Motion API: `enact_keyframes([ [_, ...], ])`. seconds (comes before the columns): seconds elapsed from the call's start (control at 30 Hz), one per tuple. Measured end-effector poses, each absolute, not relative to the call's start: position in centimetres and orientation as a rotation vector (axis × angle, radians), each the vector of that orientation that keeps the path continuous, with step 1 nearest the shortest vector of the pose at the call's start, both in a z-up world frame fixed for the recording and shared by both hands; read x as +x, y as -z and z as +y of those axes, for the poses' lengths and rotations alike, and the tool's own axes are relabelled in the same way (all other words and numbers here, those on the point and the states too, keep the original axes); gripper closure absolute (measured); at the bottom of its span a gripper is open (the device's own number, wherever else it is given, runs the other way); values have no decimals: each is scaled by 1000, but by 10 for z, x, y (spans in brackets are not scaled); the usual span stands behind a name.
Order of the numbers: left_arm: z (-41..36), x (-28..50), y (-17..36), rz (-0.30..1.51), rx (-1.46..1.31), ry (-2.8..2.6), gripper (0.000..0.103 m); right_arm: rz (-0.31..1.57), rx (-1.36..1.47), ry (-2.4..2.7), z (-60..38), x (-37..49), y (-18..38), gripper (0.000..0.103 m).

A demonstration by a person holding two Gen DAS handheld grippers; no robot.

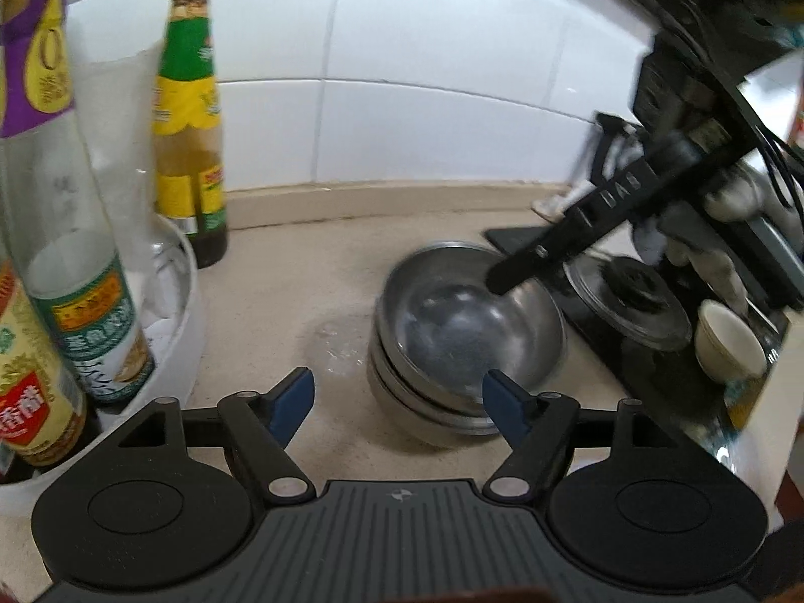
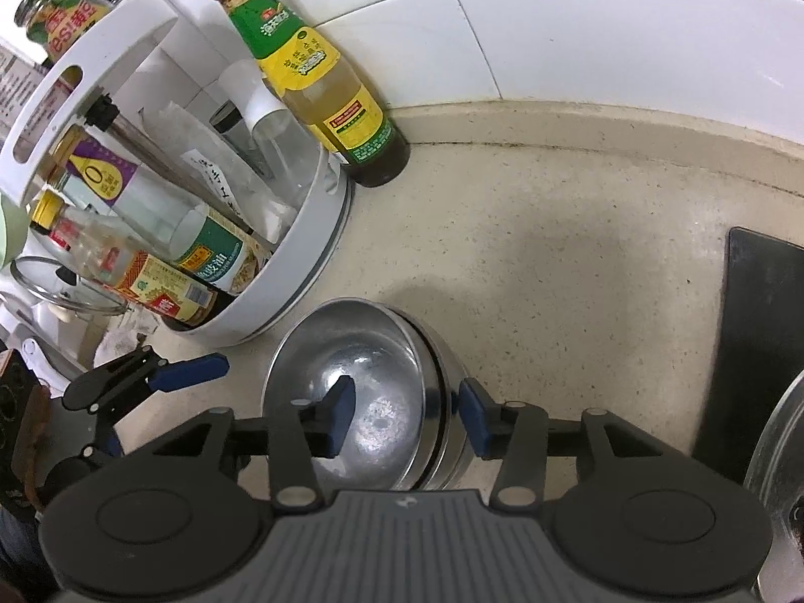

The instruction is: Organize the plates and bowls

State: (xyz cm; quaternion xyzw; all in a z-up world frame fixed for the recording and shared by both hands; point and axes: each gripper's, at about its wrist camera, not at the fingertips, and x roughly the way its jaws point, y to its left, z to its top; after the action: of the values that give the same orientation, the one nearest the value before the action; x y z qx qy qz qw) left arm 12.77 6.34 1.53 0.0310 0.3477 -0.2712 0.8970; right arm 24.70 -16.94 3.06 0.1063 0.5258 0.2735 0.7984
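Stainless-steel round bowls [image 2: 367, 402], nested in a stack, sat on the speckled beige countertop [image 2: 578, 261], low and central in the right wrist view and just right of centre in the left wrist view [image 1: 467, 336]. The right gripper [image 2: 407, 414] straddled the stack's right wall: its left blue pad [image 2: 339, 417] hung inside the top bowl while the right blue pad [image 2: 475, 419] stood outside against the rim side, and whether the pads actually pressed the metal could not be told. The left gripper [image 1: 399, 404] was spread wide, its right blue pad [image 1: 505, 409] at the stack's near edge and its left pad over bare counter, holding nothing. At about ten o'clock from the bowls stood a white round plastic condiment rack [image 2: 301, 251] crowded with bottles. Beyond it, at about twelve o'clock against the white tiled wall [image 2: 603, 35], stood a yellow-capped sauce bottle with a green and yellow label [image 2: 321, 85]. At three o'clock lay a black flat stove surface [image 2: 748, 341], which in the left wrist view carried a round metal lid with a black knob [image 1: 628, 301] and a small white cup [image 1: 728, 346].
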Motion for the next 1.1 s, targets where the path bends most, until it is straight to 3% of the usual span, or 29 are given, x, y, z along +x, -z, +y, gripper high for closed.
enact_keyframes([
  [0.53, 49, 167, 57, 734, 271, 907, 16, 1206, 215, -549, -157, 255, -5, 44],
  [0.7, 31, 168, 67, 671, 353, 960, 16, 1206, 217, -544, -157, 256, 0, 44],
  [1.03, 12, 187, 76, 637, 379, 1012, 5, 1242, 272, -559, -163, 268, 21, 42],
  [1.1, 6, 190, 76, 634, 390, 1002, 3, 1257, 293, -572, -161, 270, 31, 35],
])
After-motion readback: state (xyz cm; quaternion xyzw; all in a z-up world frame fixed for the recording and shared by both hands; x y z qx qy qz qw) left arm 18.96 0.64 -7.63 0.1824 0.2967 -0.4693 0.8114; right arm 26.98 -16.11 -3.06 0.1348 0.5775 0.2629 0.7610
